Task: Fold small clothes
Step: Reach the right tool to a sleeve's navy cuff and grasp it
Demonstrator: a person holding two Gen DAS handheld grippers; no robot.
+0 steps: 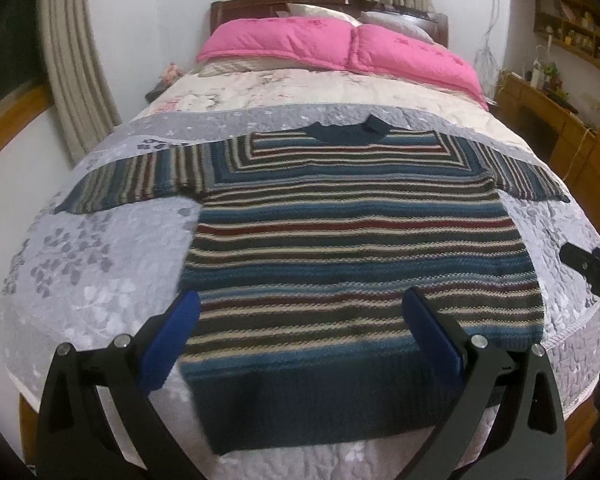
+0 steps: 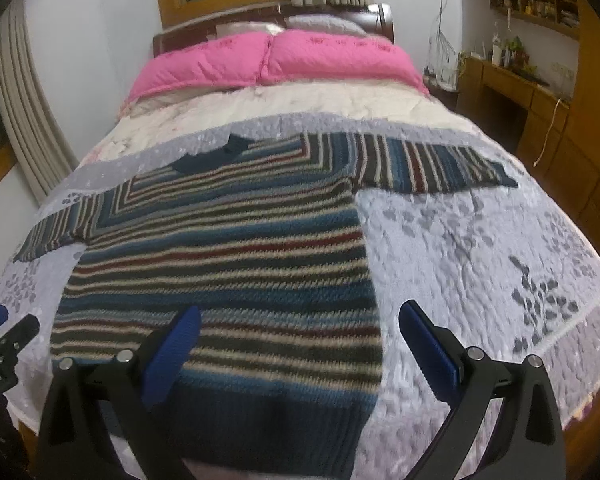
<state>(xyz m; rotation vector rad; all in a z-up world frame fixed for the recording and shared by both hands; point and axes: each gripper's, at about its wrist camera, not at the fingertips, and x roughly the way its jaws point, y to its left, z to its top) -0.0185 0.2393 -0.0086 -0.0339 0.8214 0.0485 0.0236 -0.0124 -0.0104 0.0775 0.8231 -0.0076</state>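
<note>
the striped sweater (image 1: 356, 240) lay flat on the grey quilt (image 1: 100, 280) with sleeves spread, both the left gripper (image 1: 300, 332) and right gripper (image 2: 300, 344) spread wide above its hem, so a shallow pinch likely risked dragging the loose knit askew.

- Sweater (image 2: 220, 264) hem at bottom centre of right wrist view: partly behind gripper finger (image 2: 172, 348), knit blurred.
- Left wrist view, right edge: other gripper (image 1: 592, 270) cut off, jaws can't tell.
- Shelf items (image 1: 572, 28), upper right: too small to ID.
- Bed (image 1: 100, 280) foot corners cut by frame bottom.
</note>
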